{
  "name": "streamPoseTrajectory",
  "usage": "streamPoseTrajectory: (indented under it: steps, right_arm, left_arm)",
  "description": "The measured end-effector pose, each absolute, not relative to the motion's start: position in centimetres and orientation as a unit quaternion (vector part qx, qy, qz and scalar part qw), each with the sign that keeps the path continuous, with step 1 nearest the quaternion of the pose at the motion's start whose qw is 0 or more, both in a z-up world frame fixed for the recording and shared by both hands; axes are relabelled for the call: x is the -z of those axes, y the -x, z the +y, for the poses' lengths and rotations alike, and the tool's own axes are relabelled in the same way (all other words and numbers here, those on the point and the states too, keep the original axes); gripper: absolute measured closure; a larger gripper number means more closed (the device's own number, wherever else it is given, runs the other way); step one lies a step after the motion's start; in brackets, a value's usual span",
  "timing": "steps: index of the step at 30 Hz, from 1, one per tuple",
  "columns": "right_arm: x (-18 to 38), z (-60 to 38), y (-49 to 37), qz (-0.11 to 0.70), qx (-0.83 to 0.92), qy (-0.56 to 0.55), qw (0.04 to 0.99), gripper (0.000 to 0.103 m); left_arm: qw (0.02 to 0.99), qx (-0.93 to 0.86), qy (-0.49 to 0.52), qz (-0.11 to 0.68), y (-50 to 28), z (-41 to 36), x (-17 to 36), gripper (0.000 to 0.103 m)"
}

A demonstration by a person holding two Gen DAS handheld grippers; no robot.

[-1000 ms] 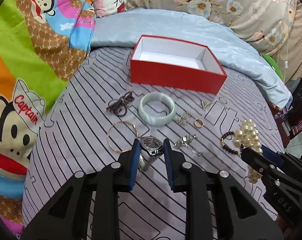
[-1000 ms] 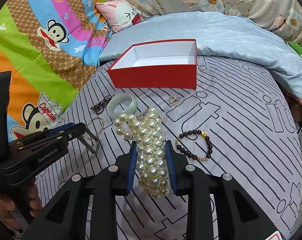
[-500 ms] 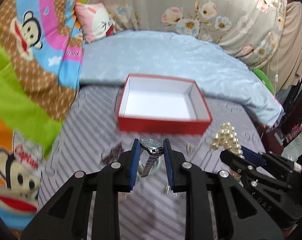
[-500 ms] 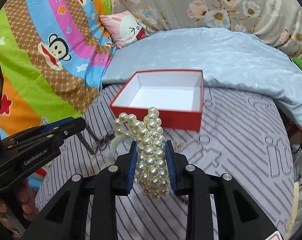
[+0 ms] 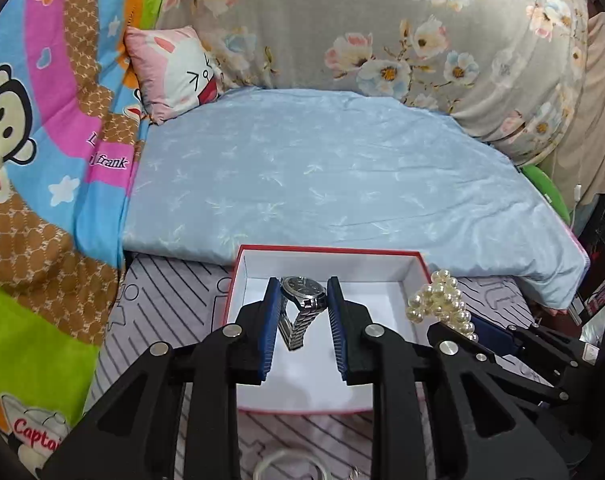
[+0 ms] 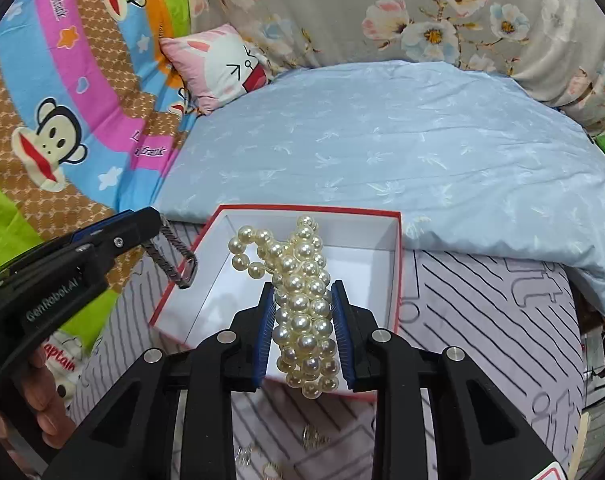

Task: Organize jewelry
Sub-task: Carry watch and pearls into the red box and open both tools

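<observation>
Over the red box (image 5: pixel 330 254), the left tool (image 5: pixel 304 300) grips a watch (image 5: pixel 302 290), the right tool (image 6: pixel 302 312) pearls (image 6: pixel 302 300).

Both grippers are built from matte black plastic arms with triangular cut-outs and round silver screws. The left gripper (image 5: pixel 304 302) has ribbed blue pads (image 5: pixel 271 312), and so has the right gripper (image 6: pixel 302 300). White "GenRobot.AI" lettering (image 6: pixel 52 304) is printed on the left gripper's side.
</observation>
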State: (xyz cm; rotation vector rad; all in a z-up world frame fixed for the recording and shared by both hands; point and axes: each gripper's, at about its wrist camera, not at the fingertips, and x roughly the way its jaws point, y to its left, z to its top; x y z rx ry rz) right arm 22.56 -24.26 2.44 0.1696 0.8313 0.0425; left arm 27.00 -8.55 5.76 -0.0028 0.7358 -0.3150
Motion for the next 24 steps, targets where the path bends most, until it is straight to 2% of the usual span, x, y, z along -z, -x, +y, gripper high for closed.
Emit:
streamPoseTrajectory:
  steps: [11, 21, 24]
  right_arm:
    - [2.1, -25.1, -29.1, 0.45, 0.0, -0.095, 0.888, 0.076]
    - [4.2, -24.9, -31.3, 0.484, 0.013, -0.085, 0.871, 0.076]
    - [4.6, -25.0, -31.3, 0.48, 0.025, -0.079, 0.873, 0.072]
  left_arm:
    - [0.905, 0.138, -0.01, 0.401, -34.2, -10.3, -0.1, 0.08]
    - [0.894, 0.132, -0.017, 0.428, -36.3, -10.9, 2.6, 0.08]
    - [0.891, 0.134, -0.013, 0.433, -36.6, -10.9, 3.1, 0.079]
